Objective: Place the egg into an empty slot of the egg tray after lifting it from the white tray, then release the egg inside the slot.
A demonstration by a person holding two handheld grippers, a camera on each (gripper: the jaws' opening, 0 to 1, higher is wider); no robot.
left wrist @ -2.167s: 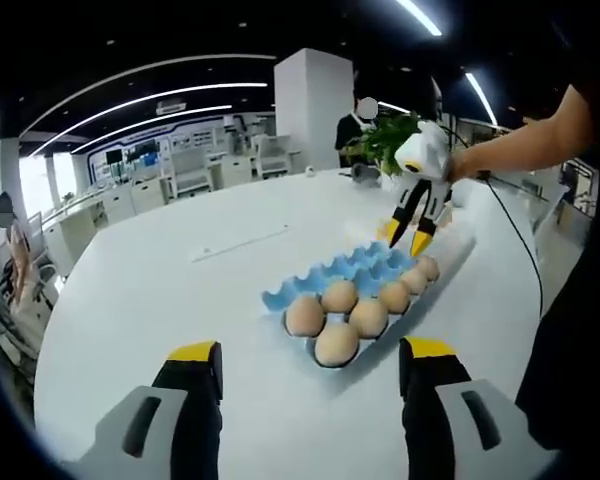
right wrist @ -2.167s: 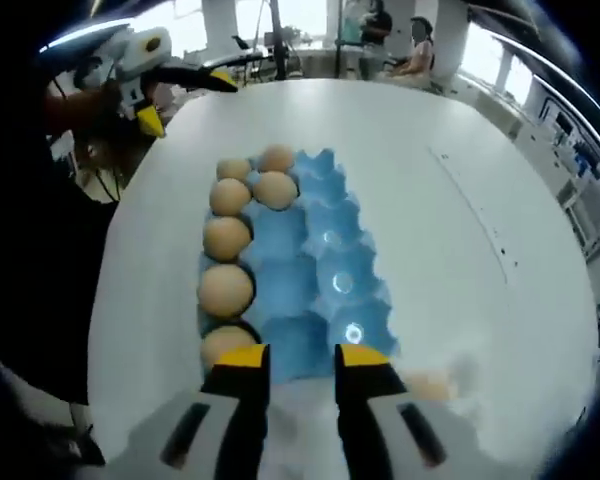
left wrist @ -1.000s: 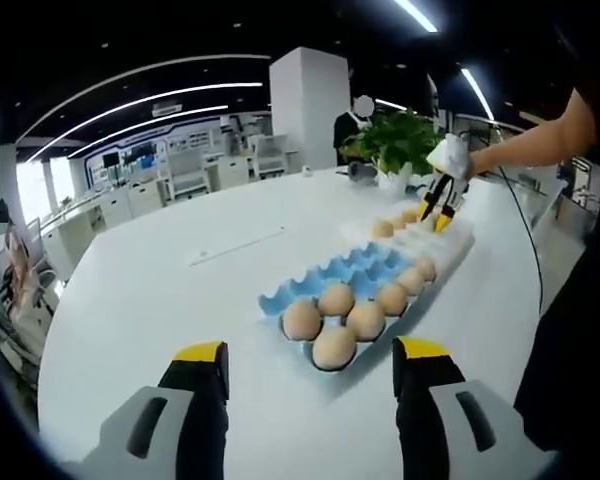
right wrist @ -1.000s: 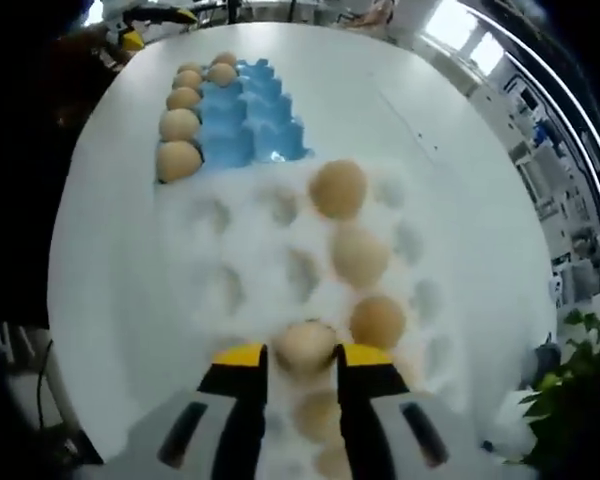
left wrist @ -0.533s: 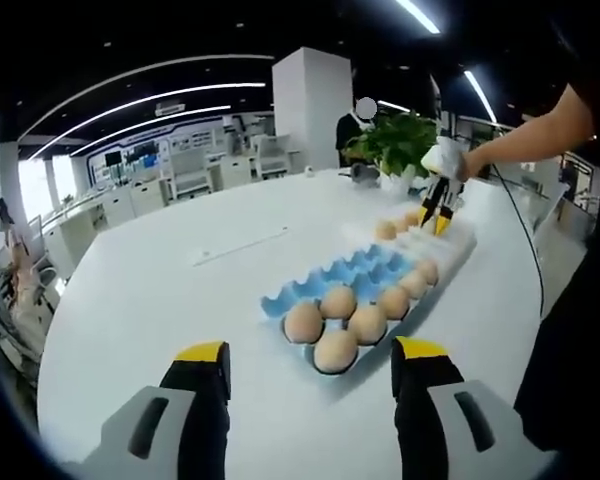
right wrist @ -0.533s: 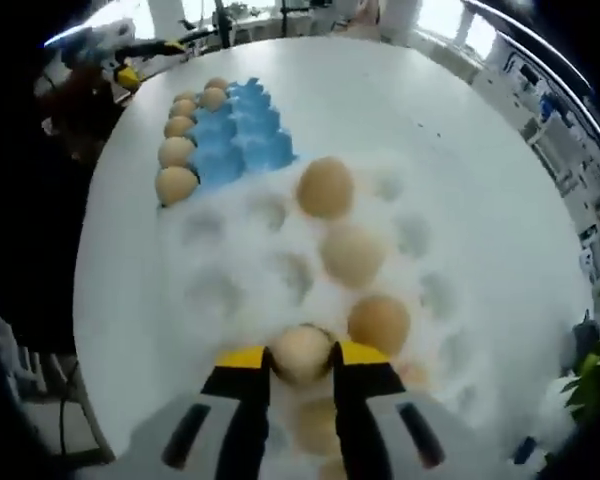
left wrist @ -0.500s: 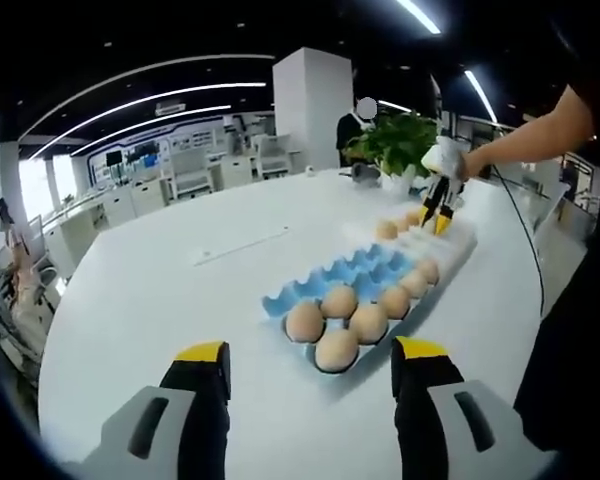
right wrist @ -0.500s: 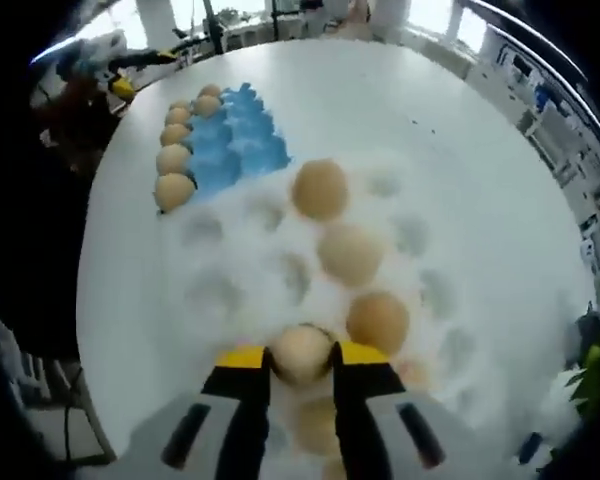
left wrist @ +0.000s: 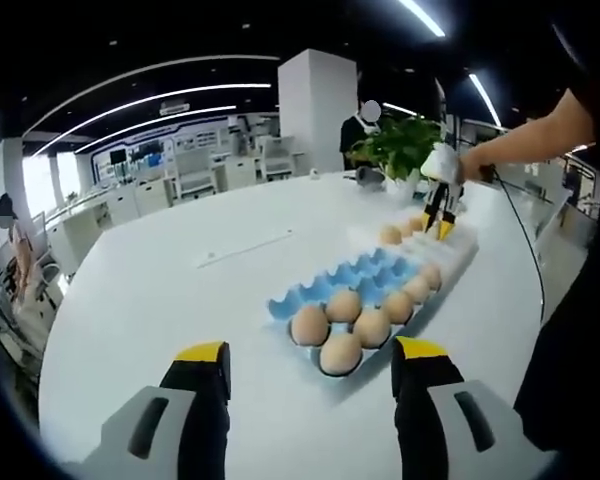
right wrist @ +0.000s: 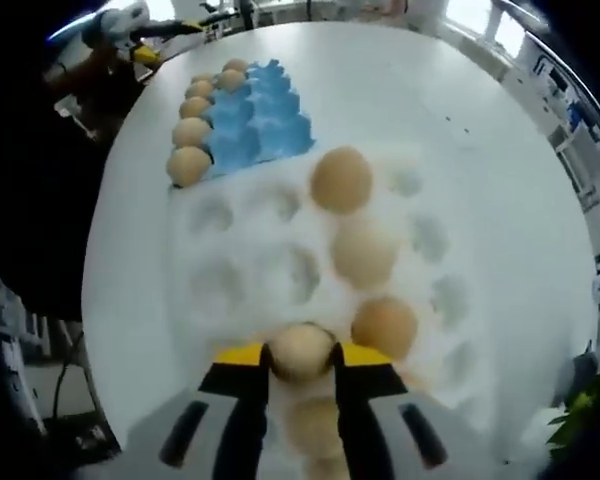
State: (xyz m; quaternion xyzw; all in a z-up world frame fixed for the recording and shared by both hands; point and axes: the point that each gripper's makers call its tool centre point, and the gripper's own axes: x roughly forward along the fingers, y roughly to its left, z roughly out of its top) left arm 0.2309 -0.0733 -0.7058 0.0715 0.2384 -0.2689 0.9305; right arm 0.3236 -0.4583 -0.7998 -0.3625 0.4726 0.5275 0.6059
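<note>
- Right gripper view: the right gripper point(right wrist: 299, 358) points down over the white tray point(right wrist: 225, 285), its yellow-tipped jaws clamped on a tan egg point(right wrist: 300, 350), one jaw against each side of the shell.
- That egg sits between the fingertips above the near part of the white tray; I cannot tell whether it has left its hollow.
- Three more eggs lie in a row on the white tray just beyond the grasped one, and another is blurred below the jaws.
- Farther off, the blue egg tray point(right wrist: 268, 120) touches the white tray's far edge, with a column of eggs along its left side and open slots to the right.
- Left gripper view: the left gripper point(left wrist: 305, 370) hangs low over the white table point(left wrist: 150, 300), level and pointing toward the blue egg tray point(left wrist: 365, 275); its jaws stand wide apart with nothing between them.
- A person's bare forearm point(left wrist: 525, 135) reaches in from the right, the hand wrapped round the right gripper point(left wrist: 440, 226), which points steeply down at the white tray point(left wrist: 460, 245) beyond the blue one.
- A potted plant point(left wrist: 400, 145) stands behind that hand.
</note>
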